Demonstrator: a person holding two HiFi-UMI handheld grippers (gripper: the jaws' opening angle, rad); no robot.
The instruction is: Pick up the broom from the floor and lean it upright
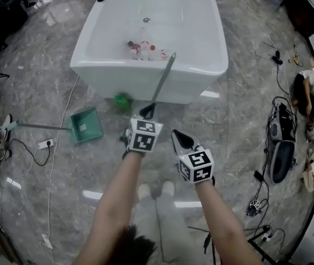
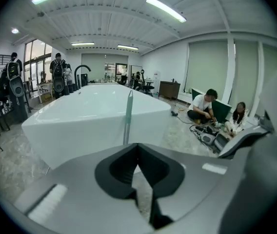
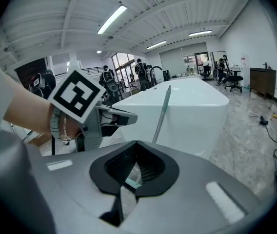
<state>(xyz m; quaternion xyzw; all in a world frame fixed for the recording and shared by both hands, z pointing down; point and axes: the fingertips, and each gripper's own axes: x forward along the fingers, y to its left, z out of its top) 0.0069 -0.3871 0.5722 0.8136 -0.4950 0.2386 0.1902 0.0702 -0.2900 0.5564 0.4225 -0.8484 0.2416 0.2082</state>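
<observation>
The left hand-held gripper [image 2: 138, 147] has its jaws pressed together with nothing between them; only floor shows through the gap behind the tips. Its cube [image 1: 143, 135] bears black-and-white square markers, patterns rather than letters. The right hand-held gripper [image 3: 136, 144], just beside it, likewise has its jaws met at the tips and holds nothing. The right cube [image 1: 197, 166] carries the same kind of markers.

Just beyond the left tips the broom [image 1: 165, 80] stands tilted, its grey-green handle resting against the rim of the white bathtub [image 1: 101, 83]. The handle is between neither pair of jaws. A green clump [image 1: 123, 100] at the foot of the tub may be its bristles, though the head view is too coarse to be sure.

Inside the tub lie small red and white containers [image 1: 143, 51], their labels too small to read. Left of the grippers a green dustpan [image 1: 85, 126] lies on the marble floor [image 1: 46, 87], its long handle pointing left. Near that handle lies a white power strip [image 1: 45, 143] with its cable.
</observation>
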